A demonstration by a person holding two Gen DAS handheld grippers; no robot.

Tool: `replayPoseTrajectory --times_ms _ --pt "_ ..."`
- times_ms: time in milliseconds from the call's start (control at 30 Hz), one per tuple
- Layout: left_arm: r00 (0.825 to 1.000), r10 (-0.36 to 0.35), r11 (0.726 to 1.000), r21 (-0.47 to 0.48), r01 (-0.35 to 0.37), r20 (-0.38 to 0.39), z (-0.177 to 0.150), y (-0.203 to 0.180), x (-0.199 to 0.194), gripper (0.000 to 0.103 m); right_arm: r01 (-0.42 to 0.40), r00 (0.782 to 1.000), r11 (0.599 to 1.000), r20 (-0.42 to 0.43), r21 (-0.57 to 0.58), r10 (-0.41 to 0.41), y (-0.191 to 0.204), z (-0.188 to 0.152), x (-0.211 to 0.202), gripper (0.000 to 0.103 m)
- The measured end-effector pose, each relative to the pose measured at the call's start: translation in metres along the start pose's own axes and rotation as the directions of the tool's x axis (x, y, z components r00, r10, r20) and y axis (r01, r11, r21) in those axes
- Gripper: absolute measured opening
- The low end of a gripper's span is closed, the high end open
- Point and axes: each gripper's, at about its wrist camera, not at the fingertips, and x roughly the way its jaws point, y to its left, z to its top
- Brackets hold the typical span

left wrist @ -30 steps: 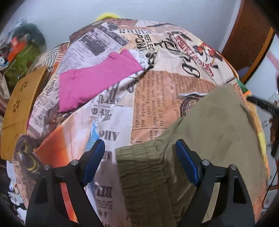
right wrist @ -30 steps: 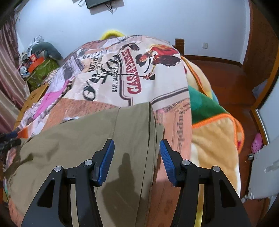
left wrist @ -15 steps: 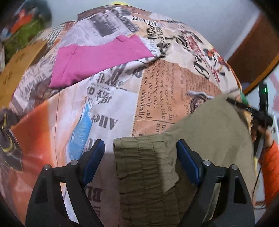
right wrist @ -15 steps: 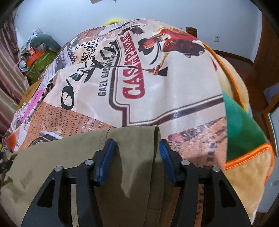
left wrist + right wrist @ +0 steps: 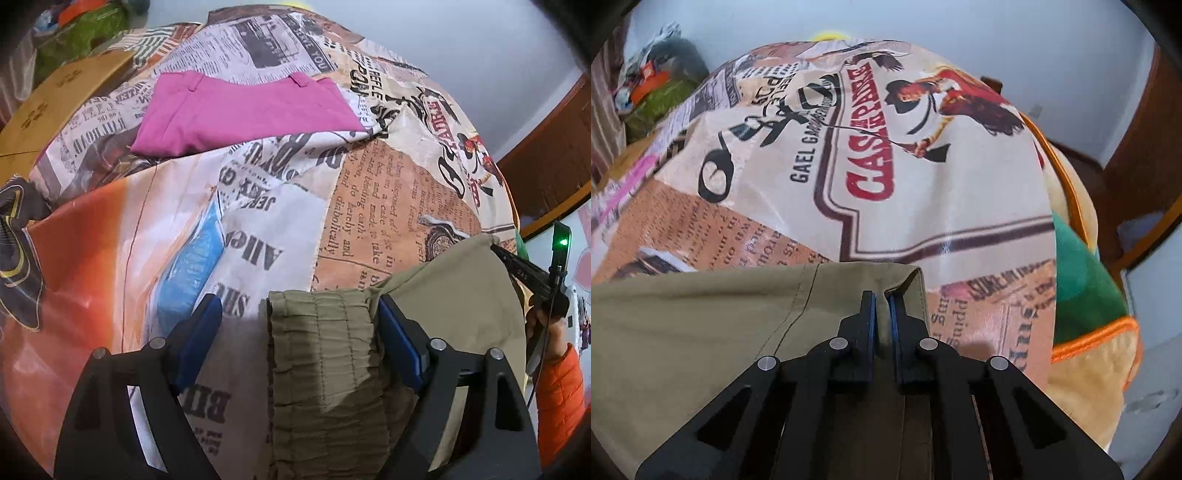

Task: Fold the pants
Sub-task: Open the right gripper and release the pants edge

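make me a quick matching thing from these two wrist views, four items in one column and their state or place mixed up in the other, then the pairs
Column one:
1. left tongs
2. right tongs
3. pink pants
4. khaki pants

Column two:
A. folded, lying at the far side of the printed bedspread
B. open, straddling the elastic waistband
C. shut on a hem corner
D. spread flat across the near edge of the bed

Pairs: 1-B, 2-C, 3-A, 4-D
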Motion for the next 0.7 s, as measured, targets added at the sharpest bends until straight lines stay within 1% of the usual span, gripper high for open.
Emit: replayPoseTrajectory --times_ms 67,133,167,200,233,267,300,333,367,433,467,500,600,700 --pt "1.0 0.012 1.0 0.019 -0.012 -0.007 0.001 -0.004 -0.004 0.085 0.012 1.0 1.0 -0.021 -0.013 -0.012 0.001 0.002 -0.007 0.008" --pt "1.0 0.027 0.999 0.043 -0.027 0.002 0.004 -0.008 -0.013 0.085 0.007 0.999 1.0 -0.035 -0.009 -0.007 0.002 0.005 -0.019 0.009" --pt "0.999 0.038 0.998 0.053 -0.039 0.015 0.005 -0.01 -0.018 0.085 0.001 1.0 1.0 -0.03 -0.005 -0.001 0.003 0.008 -0.025 0.013" --pt "0.997 0.068 0.995 0.065 -0.07 0.046 0.007 -0.012 -0.027 0.085 -0.015 1.0 1.0 -0.011 -0.003 0.015 0.005 0.01 -0.036 0.021" --pt "0.992 0.095 0.992 0.077 -0.101 0.078 0.009 -0.014 -0.034 0.085 -0.032 0.999 0.999 0.013 -0.003 0.032 0.008 0.013 -0.046 0.027" --pt "0.987 0.12 0.987 0.091 -0.13 0.111 0.011 -0.017 -0.042 0.085 -0.046 0.998 0.999 0.036 -0.006 0.046 0.011 0.014 -0.055 0.037" --pt "0.981 0.134 0.983 0.108 -0.15 0.139 0.014 -0.02 -0.05 0.085 -0.062 0.996 0.998 0.063 -0.01 0.063 0.015 0.016 -0.065 0.045" --pt "0.98 0.133 0.981 0.119 -0.151 0.149 0.016 -0.023 -0.055 0.085 -0.092 0.991 0.996 0.094 -0.02 0.094 0.023 0.017 -0.079 0.048" --pt "0.98 0.124 0.981 0.131 -0.144 0.155 0.019 -0.026 -0.059 0.085 -0.118 0.987 0.993 0.106 -0.028 0.12 0.029 0.018 -0.086 0.051" --pt "0.982 0.099 0.978 0.167 -0.126 0.163 0.02 -0.038 -0.067 0.085 -0.183 0.976 0.982 0.108 -0.042 0.187 0.045 0.023 -0.095 0.056" --pt "0.982 0.089 0.976 0.184 -0.119 0.164 0.02 -0.043 -0.068 0.085 -0.225 0.968 0.973 0.101 -0.042 0.229 0.056 0.022 -0.099 0.063" --pt "0.984 0.073 0.972 0.21 -0.107 0.163 0.019 -0.051 -0.069 0.085 -0.248 0.963 0.968 0.096 -0.04 0.25 0.062 0.021 -0.1 0.068" --pt "0.991 0.034 0.958 0.279 -0.069 0.127 0.011 -0.073 -0.063 0.085 -0.325 0.943 0.945 0.056 -0.05 0.327 0.092 0.012 -0.097 0.069" --pt "0.998 0.032 0.943 0.331 -0.048 0.054 -0.001 -0.088 -0.042 0.085 -0.357 0.934 0.93 -0.03 -0.083 0.356 0.124 -0.004 -0.081 0.069"
